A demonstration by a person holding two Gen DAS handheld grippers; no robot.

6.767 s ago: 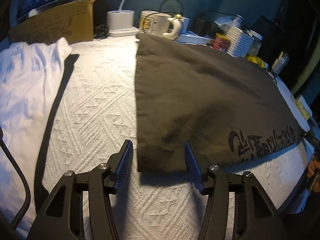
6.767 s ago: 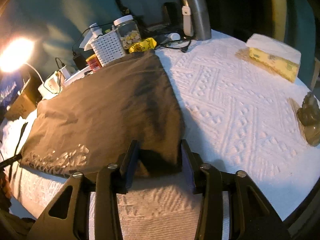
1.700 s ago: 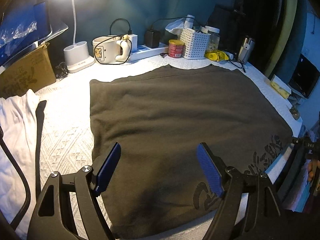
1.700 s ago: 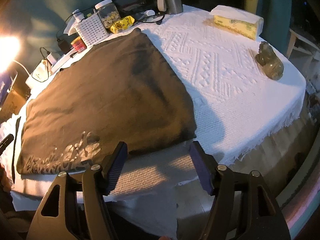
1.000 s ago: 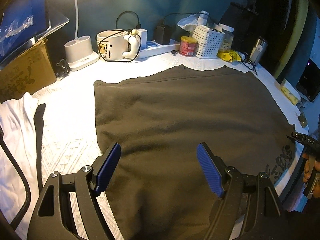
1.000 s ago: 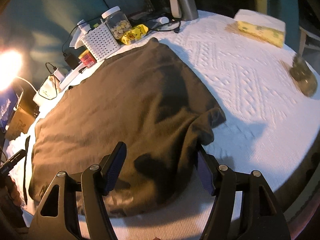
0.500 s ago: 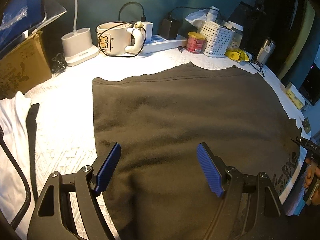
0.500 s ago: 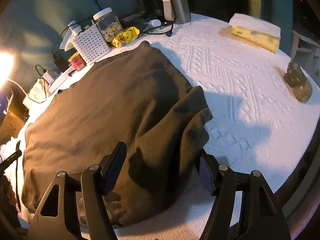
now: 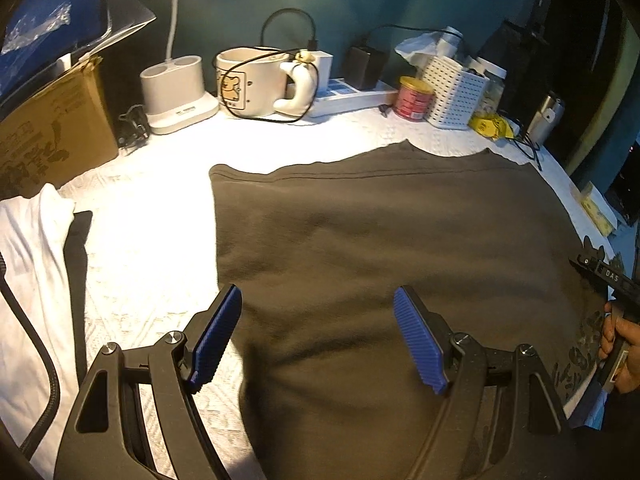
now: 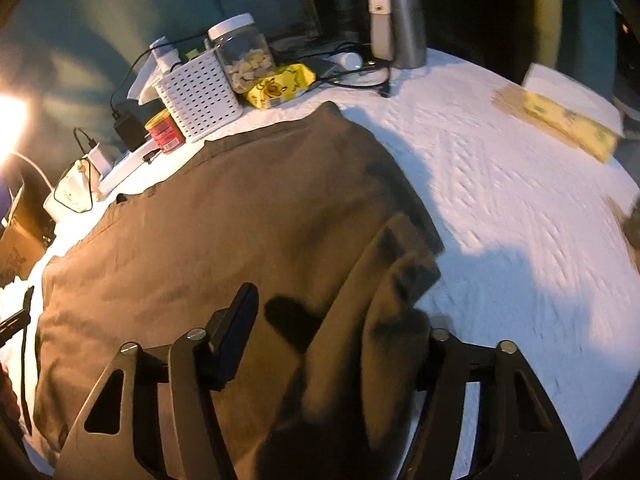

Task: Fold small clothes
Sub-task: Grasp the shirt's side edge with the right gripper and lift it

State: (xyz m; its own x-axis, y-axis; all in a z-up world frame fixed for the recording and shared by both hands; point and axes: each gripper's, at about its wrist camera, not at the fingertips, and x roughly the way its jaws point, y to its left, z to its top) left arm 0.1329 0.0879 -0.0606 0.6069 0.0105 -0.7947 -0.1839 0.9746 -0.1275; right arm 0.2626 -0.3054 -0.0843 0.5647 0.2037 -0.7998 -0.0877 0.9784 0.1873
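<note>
A dark olive-brown garment (image 9: 380, 240) lies spread on the white textured table cover (image 9: 152, 208). My left gripper (image 9: 320, 340) is open, its blue-padded fingers (image 9: 218, 336) held over the garment's near left part. My right gripper (image 10: 332, 336) is open. The garment's near right corner (image 10: 384, 288) is bunched up and rises between its fingers, hiding the right finger's pad. The garment also fills the middle of the right wrist view (image 10: 240, 220). The right gripper's body and the hand holding it show at the right edge of the left wrist view (image 9: 608, 280).
A white garment (image 9: 28, 264) lies at the left. Along the back stand a cardboard box (image 9: 52, 128), lamp base (image 9: 176, 88), mug (image 9: 248, 80), red can (image 9: 412, 98), white basket (image 10: 200, 92), jar (image 10: 244, 52) and steel flask (image 10: 396, 20). A tissue box (image 10: 568, 108) sits at right.
Both grippers have moved forward over the table. The garment's near right corner has bunched higher between my right fingers, and the garment's near part has come closer under my left gripper.
</note>
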